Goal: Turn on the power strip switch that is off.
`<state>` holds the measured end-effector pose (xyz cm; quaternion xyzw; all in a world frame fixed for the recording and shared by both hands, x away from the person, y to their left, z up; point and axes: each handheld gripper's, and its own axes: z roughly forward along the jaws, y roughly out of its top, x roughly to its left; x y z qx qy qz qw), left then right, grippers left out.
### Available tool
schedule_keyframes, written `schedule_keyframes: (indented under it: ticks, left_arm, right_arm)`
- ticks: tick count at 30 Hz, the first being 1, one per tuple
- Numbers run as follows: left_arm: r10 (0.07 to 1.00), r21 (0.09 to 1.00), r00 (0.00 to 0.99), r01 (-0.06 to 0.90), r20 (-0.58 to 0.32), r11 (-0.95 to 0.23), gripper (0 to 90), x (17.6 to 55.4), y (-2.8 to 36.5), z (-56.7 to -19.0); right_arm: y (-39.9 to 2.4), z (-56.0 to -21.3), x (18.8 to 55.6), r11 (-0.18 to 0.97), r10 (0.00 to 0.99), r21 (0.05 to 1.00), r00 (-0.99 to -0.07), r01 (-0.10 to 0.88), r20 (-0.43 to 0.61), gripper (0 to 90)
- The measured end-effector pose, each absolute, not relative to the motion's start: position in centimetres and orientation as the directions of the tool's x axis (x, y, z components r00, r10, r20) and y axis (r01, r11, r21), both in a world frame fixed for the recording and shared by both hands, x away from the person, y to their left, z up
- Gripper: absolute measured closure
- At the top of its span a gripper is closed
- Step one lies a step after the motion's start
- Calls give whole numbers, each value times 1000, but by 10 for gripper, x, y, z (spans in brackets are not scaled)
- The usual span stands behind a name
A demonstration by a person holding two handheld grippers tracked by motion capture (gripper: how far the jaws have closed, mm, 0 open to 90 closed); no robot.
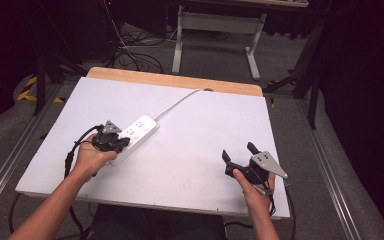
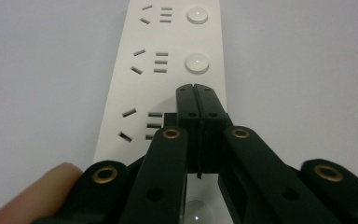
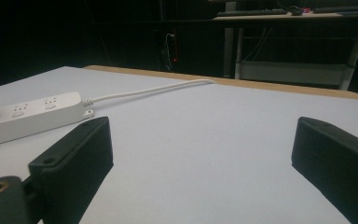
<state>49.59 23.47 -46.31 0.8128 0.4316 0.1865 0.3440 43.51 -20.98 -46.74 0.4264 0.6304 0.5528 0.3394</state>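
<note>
The left gripper point(image 2: 196, 88) is pressed closed, jaws together with nothing between, tips set down on the power strip point(image 2: 168, 70), apparently to push one of its round switch buttons point(image 2: 197, 62). The strip, white with rows of sockets, is laid diagonally at the table's point(image 1: 205, 150) left-centre, its cord point(image 1: 177, 102) run to the far edge. The right gripper point(image 1: 240, 155) is held spread wide and empty, parked near the right front, seemingly kept in reserve.

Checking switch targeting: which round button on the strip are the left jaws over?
The nearest button on the power strip, partly hidden under the shut left gripper; the two others lie farther ahead, uncovered.
</note>
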Motion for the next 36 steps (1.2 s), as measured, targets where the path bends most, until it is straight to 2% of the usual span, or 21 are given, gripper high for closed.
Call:
schedule_keyframes:
  ticks: [22, 28, 36]
  left_arm:
    - [842, 747, 539, 559, 2, -359, 900, 495, 235, -465]
    - [852, 766, 524, 558, -26, -320, 900, 495, 239, -465]
    - [869, 830, 493, 504, -49, -240, 900, 491, 247, -454]
  right_arm:
    - [-210, -467, 436, 27, 912, 987, -408, 161, 42, 59]
    - [-210, -467, 437, 24, 912, 987, -407, 160, 44, 59]
    - [-211, -467, 437, 21, 914, 987, -403, 159, 45, 59]
